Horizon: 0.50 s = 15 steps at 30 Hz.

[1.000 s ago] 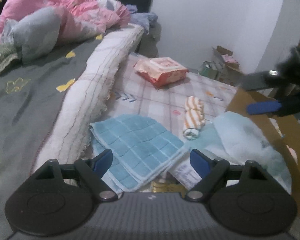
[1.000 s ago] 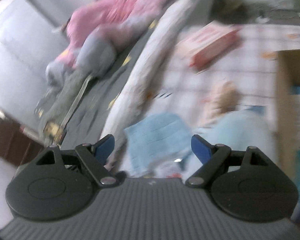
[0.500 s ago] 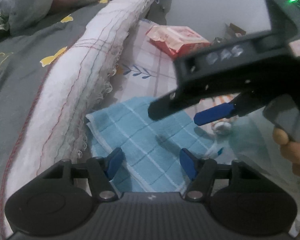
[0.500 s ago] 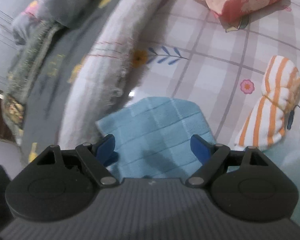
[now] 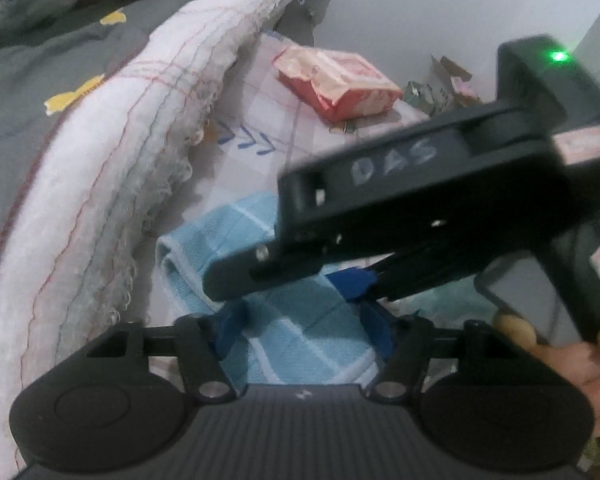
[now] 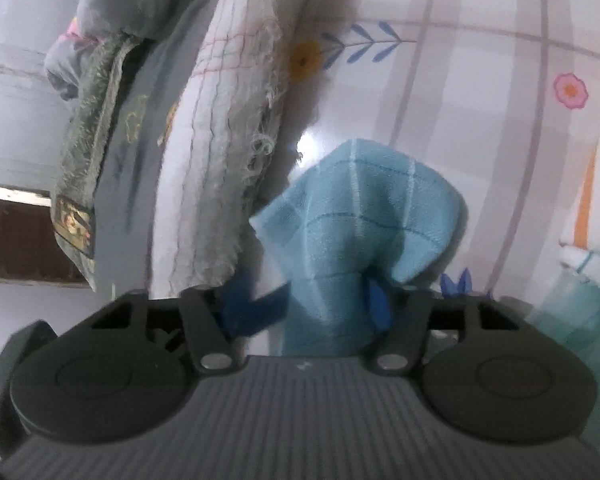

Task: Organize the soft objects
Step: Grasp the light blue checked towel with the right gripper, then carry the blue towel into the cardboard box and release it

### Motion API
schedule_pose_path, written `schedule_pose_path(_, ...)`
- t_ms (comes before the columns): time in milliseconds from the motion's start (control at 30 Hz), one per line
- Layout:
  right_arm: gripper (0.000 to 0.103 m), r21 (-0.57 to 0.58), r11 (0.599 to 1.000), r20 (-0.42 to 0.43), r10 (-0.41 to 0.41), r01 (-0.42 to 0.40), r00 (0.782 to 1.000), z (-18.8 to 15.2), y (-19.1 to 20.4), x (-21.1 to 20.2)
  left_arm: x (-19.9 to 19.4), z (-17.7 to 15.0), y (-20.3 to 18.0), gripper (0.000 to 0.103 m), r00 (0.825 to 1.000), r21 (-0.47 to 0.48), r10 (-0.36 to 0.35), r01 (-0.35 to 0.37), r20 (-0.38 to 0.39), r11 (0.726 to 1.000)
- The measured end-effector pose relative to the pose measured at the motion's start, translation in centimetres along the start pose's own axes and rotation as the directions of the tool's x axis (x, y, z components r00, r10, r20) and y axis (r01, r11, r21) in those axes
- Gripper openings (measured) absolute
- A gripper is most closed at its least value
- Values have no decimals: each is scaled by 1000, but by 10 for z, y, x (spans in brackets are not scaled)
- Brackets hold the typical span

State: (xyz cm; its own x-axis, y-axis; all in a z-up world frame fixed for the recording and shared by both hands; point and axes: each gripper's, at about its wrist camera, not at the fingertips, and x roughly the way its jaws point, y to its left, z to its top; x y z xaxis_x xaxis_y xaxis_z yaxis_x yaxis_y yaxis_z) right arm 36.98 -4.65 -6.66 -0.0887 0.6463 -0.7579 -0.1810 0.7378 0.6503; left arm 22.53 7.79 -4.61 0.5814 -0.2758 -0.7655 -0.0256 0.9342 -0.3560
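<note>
Since the frame half a second earlier, the blue checked towel (image 6: 352, 236) has gone from lying flat on the plaid sheet (image 6: 480, 92) to rising in a peaked fold, its near portion gathered between the blue pads of the right gripper (image 6: 328, 300), whose fingers have drawn in from a wide spread and now pinch the cloth. In the left wrist view the right gripper (image 5: 340, 276) has come further in, crossing directly over the towel (image 5: 300, 320). The left gripper (image 5: 300, 328) has narrowed somewhat; its fingers straddle the near part of the towel, but whether they actually grip it cannot be told. The towel sits on the sheet just beside the rolled white blanket (image 5: 112, 184) at the edge of the grey bedding. Further out lie the orange-striped rolled cloth (image 6: 596, 160) to the right and the red tissue pack (image 5: 336, 80) well beyond. Judged from this, the towel appears to be the item in hand, caught for lifting or folding; the other soft items look untouched.
</note>
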Motion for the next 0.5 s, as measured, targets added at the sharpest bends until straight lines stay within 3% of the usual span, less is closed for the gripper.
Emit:
schedule_pose_path(133, 28, 18, 999, 28, 51, -52, 998, -5, -2, -17, -17, -2, -6, 56, 999, 28, 2, -3, 33, 1000)
schedule_pose_path(367, 25, -42, 993, 146, 116, -111, 983, -35, 11, -78, -64, -3, -44, 52, 993, 127, 1, -15, 117, 992)
schedule_pose_path(500, 25, -56, 990, 236, 138, -128, 962, -62, 5, -131, -86, -3, -83, 52, 988, 203, -41, 10, 149, 979)
